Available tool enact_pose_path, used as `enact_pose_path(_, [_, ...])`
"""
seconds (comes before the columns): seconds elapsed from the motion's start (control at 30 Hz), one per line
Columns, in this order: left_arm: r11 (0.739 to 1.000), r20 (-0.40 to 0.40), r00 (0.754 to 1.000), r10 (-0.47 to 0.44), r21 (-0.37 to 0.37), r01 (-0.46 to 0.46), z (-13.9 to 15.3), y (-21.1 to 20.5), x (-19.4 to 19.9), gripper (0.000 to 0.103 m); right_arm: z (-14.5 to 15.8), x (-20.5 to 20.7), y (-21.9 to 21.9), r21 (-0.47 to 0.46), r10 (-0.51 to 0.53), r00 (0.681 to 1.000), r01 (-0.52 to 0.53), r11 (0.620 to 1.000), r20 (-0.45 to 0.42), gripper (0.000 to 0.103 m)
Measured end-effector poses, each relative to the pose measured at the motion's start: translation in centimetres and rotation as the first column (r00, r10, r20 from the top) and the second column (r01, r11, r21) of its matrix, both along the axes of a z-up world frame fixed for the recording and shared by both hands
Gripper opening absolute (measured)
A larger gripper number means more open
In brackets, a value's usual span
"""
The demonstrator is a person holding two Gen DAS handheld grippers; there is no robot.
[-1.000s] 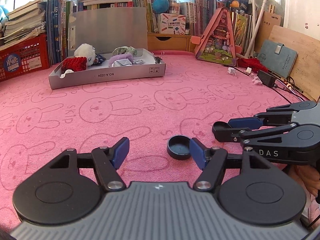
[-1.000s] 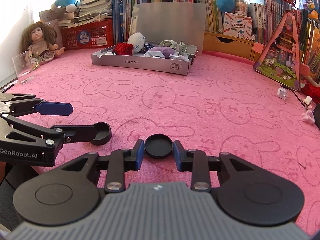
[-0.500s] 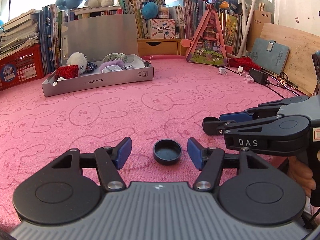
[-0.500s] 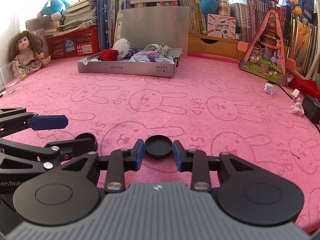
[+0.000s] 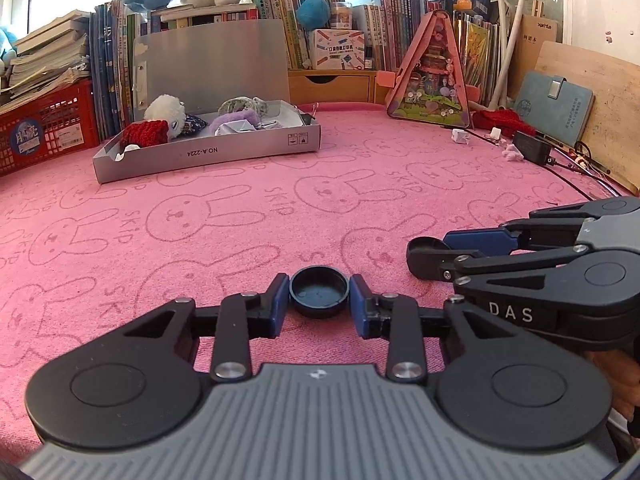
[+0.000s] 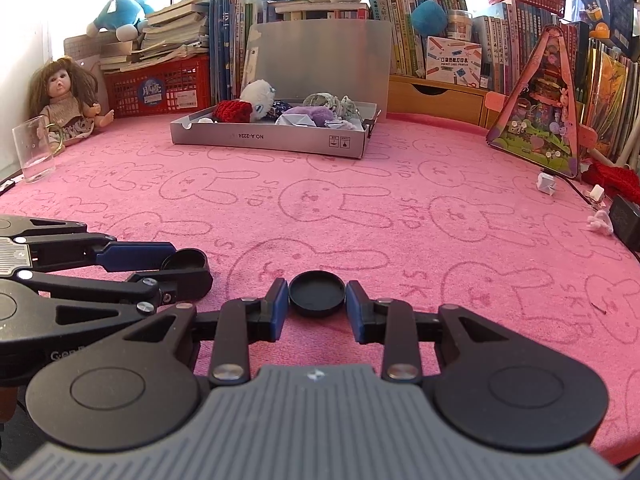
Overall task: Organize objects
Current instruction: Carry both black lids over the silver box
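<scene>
My left gripper (image 5: 319,298) is shut on a small black round cap (image 5: 319,290) that lies open side up on the pink rabbit-print cloth (image 5: 240,232). My right gripper (image 6: 317,300) is shut on a second black round cap (image 6: 316,293), flat side up, low over the cloth. The right gripper also shows at the right in the left wrist view (image 5: 430,254), with its cap partly hidden. The left gripper shows at the left in the right wrist view (image 6: 186,266). A grey open box (image 5: 208,154) holding soft toys and small items stands far back; it also shows in the right wrist view (image 6: 272,140).
Books, a red crate (image 6: 160,88) and plush toys line the back. A doll (image 6: 66,100) and a clear glass (image 6: 34,152) stand at far left. A pink triangular toy house (image 5: 430,84), a black adapter with cables (image 5: 532,146) and small white bits lie at right.
My left gripper closed its fingers onto the cap that lay between them. My right gripper kept its hold on its cap; both views shifted slightly.
</scene>
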State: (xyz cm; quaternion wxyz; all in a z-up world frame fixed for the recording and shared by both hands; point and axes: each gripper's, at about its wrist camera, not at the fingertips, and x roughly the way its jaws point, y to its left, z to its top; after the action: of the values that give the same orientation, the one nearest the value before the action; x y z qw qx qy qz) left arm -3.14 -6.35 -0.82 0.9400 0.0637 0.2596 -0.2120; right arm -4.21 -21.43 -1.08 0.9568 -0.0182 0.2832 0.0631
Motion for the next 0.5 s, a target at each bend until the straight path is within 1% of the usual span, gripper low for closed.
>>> enact_pose_path(0.13, [0.999,0.027,0.999,0.046,0.005,-0.046,0.3,0.6,0.4,0.038,0.1,0.6,0.6,0.013,0.007,1.0,-0.007,1.0,0.003,0.037])
enact_pose_path(0.27, [0.991,0.061,0.99,0.127,0.028,-0.129,0.5,1.4,1.3,0.038,0.0,1.6,1.2,0.034,0.003,1.0,-0.003,0.999,0.002,0.037])
enact_pose_path(0.37, [0.985,0.062,0.984,0.166,0.029,-0.168,0.6,2.0,2.0,0.038,0.0,2.2,1.7,0.045,-0.007,1.0,0.007,0.999,0.002,0.038])
enact_pose_path(0.4, [0.983,0.061,0.982,0.177,0.031,-0.179,0.5,2.1,2.2,0.038,0.0,2.3,1.8,0.046,-0.01,1.0,0.01,0.999,0.004,0.042])
enact_pose_path(0.5, [0.979,0.062,0.979,0.197,0.04,-0.199,0.3,2.3,2.5,0.038,-0.2,2.6,2.2,0.04,-0.016,1.0,0.016,0.999,0.004,0.042])
